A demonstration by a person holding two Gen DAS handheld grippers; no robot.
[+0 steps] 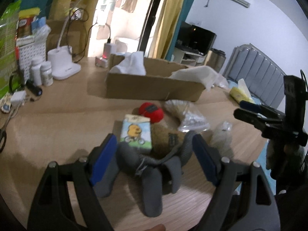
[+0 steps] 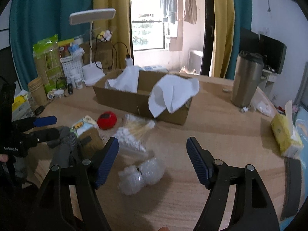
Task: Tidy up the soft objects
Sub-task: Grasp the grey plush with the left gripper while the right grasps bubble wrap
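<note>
A grey glove [image 1: 146,171] lies on the wooden table between the open jaws of my left gripper [image 1: 154,150]. Behind it lie a tissue pack with a duck picture [image 1: 135,132], a brown plush item [image 1: 167,138] and a red soft ball [image 1: 152,111]. My right gripper [image 2: 152,150] is open and empty above a clear bubble-wrap bundle [image 2: 140,175]. A bag of cotton swabs [image 2: 132,132] lies beyond it. The cardboard box [image 2: 142,96] holds white cloths [image 2: 173,94]. The glove [image 2: 65,144], the ball [image 2: 106,119] and the left gripper [image 2: 46,126] show at left in the right wrist view.
A white lamp base [image 1: 63,65], pill bottles [image 1: 41,71] and packets [image 2: 48,61] stand at the table's back left. A steel tumbler [image 2: 246,80] and a yellow tissue pack [image 2: 286,134] are at the right. A grey bed headboard [image 1: 258,77] lies beyond the table.
</note>
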